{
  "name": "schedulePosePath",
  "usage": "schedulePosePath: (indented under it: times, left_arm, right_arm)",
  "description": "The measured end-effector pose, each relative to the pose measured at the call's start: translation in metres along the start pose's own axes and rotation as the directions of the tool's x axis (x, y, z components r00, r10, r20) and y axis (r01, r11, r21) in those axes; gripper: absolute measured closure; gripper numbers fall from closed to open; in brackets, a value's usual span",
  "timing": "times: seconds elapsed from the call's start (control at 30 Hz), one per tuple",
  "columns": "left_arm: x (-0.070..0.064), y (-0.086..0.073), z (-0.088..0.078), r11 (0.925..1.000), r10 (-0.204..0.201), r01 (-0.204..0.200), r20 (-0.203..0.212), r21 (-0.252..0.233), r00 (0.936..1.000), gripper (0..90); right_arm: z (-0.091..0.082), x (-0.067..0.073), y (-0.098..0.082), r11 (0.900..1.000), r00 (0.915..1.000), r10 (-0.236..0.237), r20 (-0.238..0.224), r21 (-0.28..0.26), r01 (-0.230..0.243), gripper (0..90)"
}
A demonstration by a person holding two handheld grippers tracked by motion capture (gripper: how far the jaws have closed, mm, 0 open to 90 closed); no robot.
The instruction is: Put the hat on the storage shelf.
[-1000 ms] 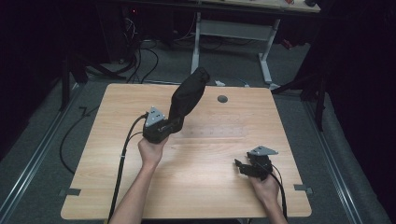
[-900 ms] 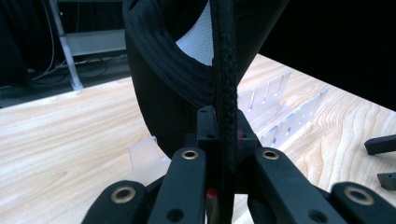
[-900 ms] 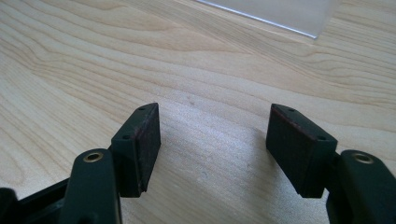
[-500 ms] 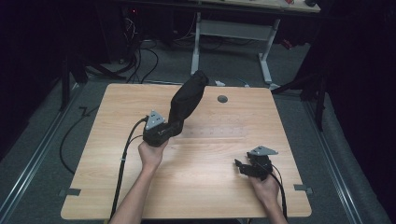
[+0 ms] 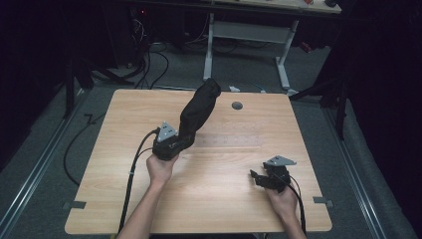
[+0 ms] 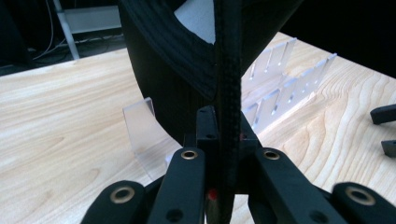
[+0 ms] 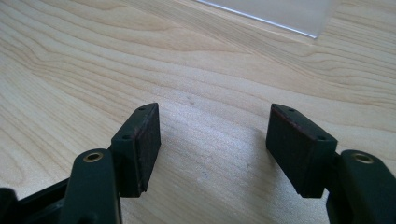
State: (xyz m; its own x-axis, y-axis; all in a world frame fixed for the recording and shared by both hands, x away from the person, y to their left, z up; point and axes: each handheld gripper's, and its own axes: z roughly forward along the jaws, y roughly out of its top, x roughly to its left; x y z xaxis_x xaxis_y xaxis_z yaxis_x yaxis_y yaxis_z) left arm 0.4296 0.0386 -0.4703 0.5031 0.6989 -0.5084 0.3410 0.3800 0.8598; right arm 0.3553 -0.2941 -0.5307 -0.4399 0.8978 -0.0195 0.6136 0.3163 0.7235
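the pale wooden tabletop (image 5: 219, 199) with rounded corners carries everything, with a small round grey grommet (image 5: 237, 105) set into it near its far edge. above its middle a long black fabric pouch (image 5: 198, 114) is held up off the wood, slanting away from the person towards the far edge; in the left gripper view its ribbed black edge (image 6: 229, 70) runs straight up between the jaws, with a white patch showing inside it. under and just beyond the pouch a clear plastic slotted rack (image 5: 229, 141) lies on the tabletop, its upright see-through dividers (image 6: 280, 88) plain in the left gripper view. the left gripper (image 5: 171, 144), gripped by the left hand (image 5: 160, 169), has its jaws pressed together on the near end of the pouch. the right gripper (image 5: 263, 178), in the right hand (image 5: 281, 198) near the right front corner, rests low over the wood, well apart from the pouch, its jaws spread with bare tabletop between the pads (image 7: 142, 144).
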Motion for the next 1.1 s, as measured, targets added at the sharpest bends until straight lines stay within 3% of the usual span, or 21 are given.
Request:
schedulePosePath:
  times: [0.47,0.8,1.1]
  left_arm:
    - [0.004,-0.006,-0.004,0.9987,-0.024,0.025,-0.028,0.043,0.9993,83.3]
    - [0.002,-0.003,-0.009,0.9983,-0.018,0.02,-0.04,0.055,0.9991,57.1]
    - [-0.001,0.0,-0.015,0.998,-0.017,0.02,-0.047,0.06,0.9988,45.2]
  right_arm:
    - [0.0,0.0,0.0,1.0,1.0,0.0,-0.001,-0.001,0.0,35.7]
    - [0.0,0.0,0.0,1.0,1.0,0.0,-0.001,-0.001,0.0,35.6]
    - [0.0,0.0,0.0,1.0,1.0,0.0,-0.001,-0.001,0.0,35.7]
